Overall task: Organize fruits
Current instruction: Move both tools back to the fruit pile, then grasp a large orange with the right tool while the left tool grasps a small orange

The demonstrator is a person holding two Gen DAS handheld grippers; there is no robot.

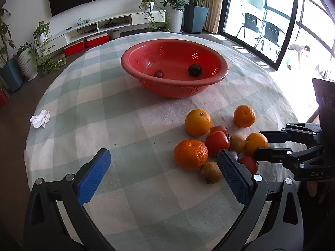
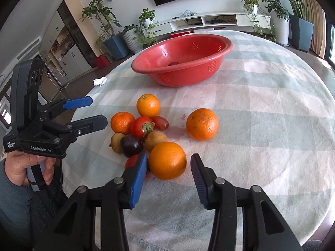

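A red perforated bowl stands at the far middle of the table and holds two dark plums. A pile of oranges, tomatoes, brown fruits and a dark plum lies on the checked cloth. My right gripper is open, its fingers on either side of the nearest orange with a gap on the right side. It also shows in the left wrist view. My left gripper is open and empty, just left of the pile beside a mandarin. It also shows in the right wrist view.
A crumpled white tissue lies near the table's left edge. A lone mandarin sits right of the pile. A TV console, potted plants and a glass door stand beyond the round table.
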